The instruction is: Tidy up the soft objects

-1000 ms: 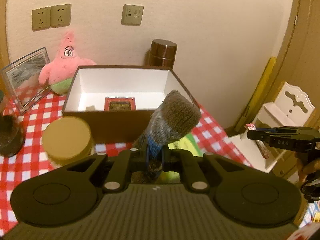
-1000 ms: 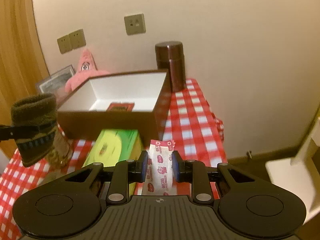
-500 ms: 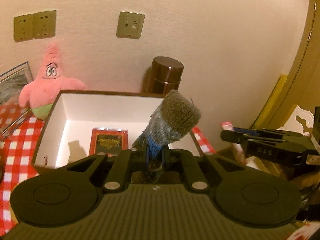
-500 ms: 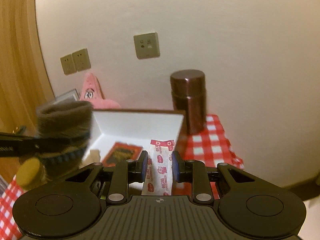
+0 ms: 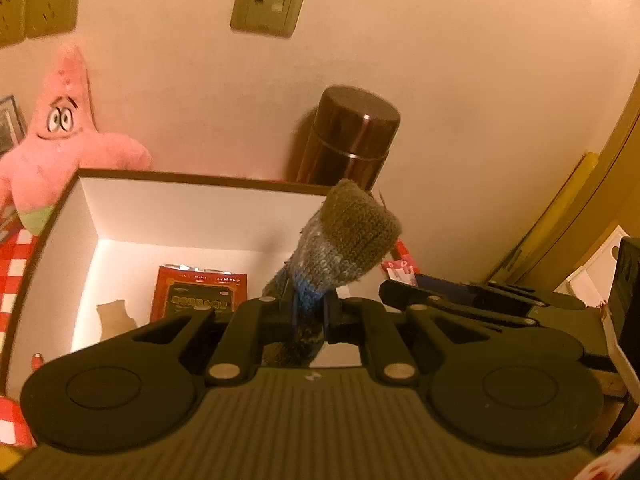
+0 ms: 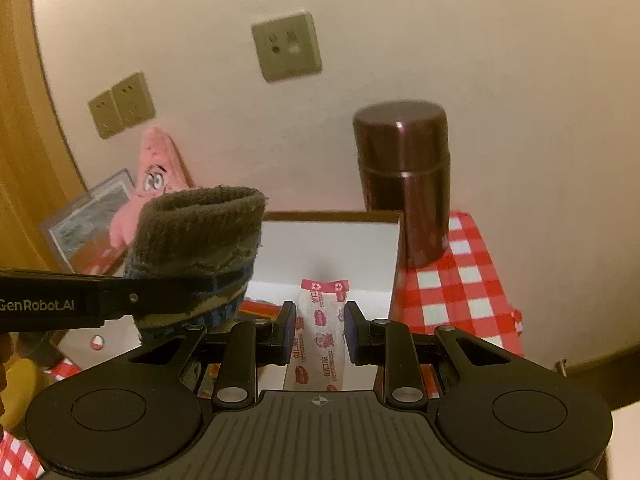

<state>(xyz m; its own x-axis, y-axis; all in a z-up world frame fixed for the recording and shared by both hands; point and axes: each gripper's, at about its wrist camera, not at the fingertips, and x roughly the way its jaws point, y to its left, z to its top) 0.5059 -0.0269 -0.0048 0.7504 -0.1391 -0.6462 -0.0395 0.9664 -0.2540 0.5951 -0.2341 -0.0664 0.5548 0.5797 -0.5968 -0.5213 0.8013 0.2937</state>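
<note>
My left gripper (image 5: 310,314) is shut on a grey and blue knitted sock (image 5: 344,236), which sticks up over the open brown box (image 5: 180,178) with white walls. In the right wrist view the same sock (image 6: 200,236) hangs at the left, held by the left gripper (image 6: 192,284) seen side-on. My right gripper (image 6: 318,328) is shut on a white packet with red print (image 6: 320,324), above the box's right part (image 6: 332,240). In the left wrist view the right gripper (image 5: 390,285) reaches in from the right with the packet (image 5: 396,270). A red packet (image 5: 198,298) and a small pale object (image 5: 114,316) lie inside the box.
A pink star plush (image 5: 56,136) leans on the wall left of the box, beside a picture frame (image 6: 88,216). A dark brown flask (image 6: 404,176) stands behind the box's right corner. The table wears a red-and-white checked cloth (image 6: 456,280). Wall sockets (image 5: 268,0) sit above.
Both grippers have travelled forward with their loads, from the table's front to over the box. The box and wall now look much closer. Neither grip has altered.
</note>
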